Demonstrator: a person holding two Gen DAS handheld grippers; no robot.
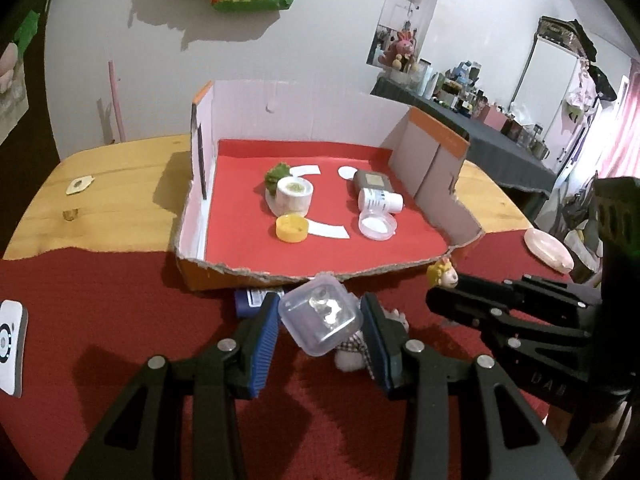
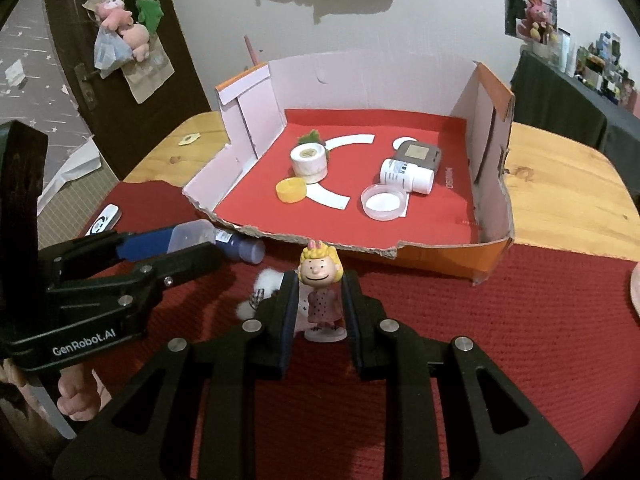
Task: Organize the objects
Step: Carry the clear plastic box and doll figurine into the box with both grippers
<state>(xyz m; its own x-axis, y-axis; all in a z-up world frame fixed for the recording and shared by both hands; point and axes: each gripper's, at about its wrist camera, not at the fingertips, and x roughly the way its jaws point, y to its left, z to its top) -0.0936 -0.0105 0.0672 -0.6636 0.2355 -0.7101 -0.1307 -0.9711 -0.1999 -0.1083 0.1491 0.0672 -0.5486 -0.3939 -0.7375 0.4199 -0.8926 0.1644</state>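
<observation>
Step in hand: carrying things to the cardboard box (image 1: 434, 152) w/ red floor. The left tool (image 1: 320, 320) is closed on a small clear plastic case (image 1: 320, 314), tilted, something shiny inside. The right tool (image 2: 320, 300) is closed narrow on a little figure (image 2: 320, 280): yellow hair, pink dotted dress, round base. Both are just in front of the box's torn front edge, above the red cloth (image 2: 520, 320) on the table (image 1: 120, 184). Next, I think: go over the edge, find free floor beside the yellow cap (image 1: 292, 229) & white bottle (image 1: 380, 200), set the figure upright.
</observation>
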